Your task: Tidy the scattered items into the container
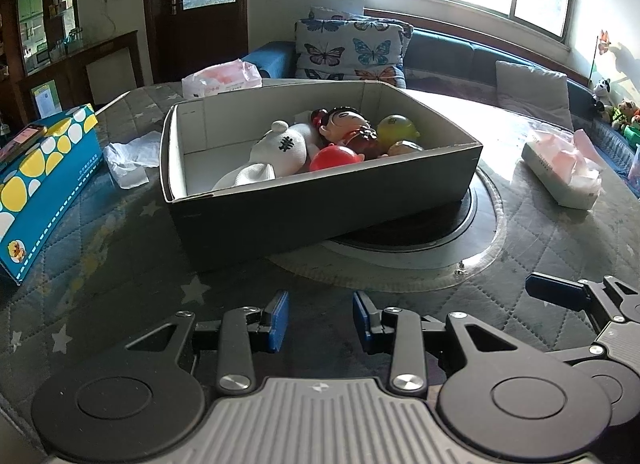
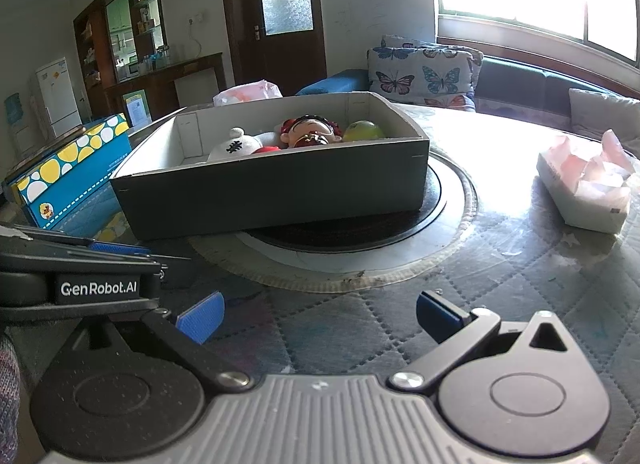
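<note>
A dark cardboard box (image 1: 328,199) (image 2: 272,191) stands on the table's round centre plate. Inside it lie a white plush toy (image 1: 280,147) (image 2: 236,145), a doll with black hair (image 1: 344,123) (image 2: 312,129), a red ball (image 1: 334,157), a yellow-green ball (image 1: 396,127) (image 2: 362,129) and a small tan toy (image 1: 404,147). My left gripper (image 1: 320,318) hovers low over the quilted cloth in front of the box, open, with nothing between its blue pads. My right gripper (image 2: 320,318) is open wider and holds nothing, to the right of the left one.
A blue tissue box with yellow and white dots (image 1: 44,179) (image 2: 72,171) stands left of the box, with a phone (image 1: 20,139) on top. Crumpled white paper (image 1: 130,159) lies beside it. Tissue packs sit at the right (image 1: 560,167) (image 2: 584,187) and behind (image 1: 222,77).
</note>
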Available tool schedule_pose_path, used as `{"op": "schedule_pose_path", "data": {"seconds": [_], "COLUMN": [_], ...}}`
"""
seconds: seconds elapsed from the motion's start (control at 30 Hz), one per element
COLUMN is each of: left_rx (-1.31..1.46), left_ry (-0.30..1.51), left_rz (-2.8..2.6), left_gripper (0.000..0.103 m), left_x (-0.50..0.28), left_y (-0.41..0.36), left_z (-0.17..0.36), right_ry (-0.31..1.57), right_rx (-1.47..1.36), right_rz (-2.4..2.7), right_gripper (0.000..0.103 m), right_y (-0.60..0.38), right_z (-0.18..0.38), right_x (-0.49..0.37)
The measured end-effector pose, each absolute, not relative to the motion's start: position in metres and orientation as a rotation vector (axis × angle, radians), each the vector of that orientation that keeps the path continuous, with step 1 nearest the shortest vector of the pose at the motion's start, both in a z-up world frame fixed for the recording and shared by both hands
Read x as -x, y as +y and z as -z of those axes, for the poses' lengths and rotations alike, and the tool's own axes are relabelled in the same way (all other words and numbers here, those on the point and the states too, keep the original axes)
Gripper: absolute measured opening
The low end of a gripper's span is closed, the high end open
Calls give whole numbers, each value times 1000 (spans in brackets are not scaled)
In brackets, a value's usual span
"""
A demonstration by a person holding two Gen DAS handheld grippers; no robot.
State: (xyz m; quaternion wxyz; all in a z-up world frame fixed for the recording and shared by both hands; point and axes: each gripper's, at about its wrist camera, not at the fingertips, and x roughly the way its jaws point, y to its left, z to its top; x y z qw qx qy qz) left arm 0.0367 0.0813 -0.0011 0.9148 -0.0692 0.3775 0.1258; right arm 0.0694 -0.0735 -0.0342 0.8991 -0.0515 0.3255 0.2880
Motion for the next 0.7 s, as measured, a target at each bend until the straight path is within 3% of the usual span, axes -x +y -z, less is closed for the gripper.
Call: {"op": "schedule_pose_path", "data": {"seconds": [0.7], "left_rx": [144], "left_ry": [787], "left_rz": [-280], "left_gripper": [37], "left_x": [-38], "left_y": [90], "left_z": [5], "right_ry": [671], "right_rx": [118], "right_rz": [-582], "right_gripper": [103], "right_y": [-71], "right_z": [34], "right_x": [-72]}}
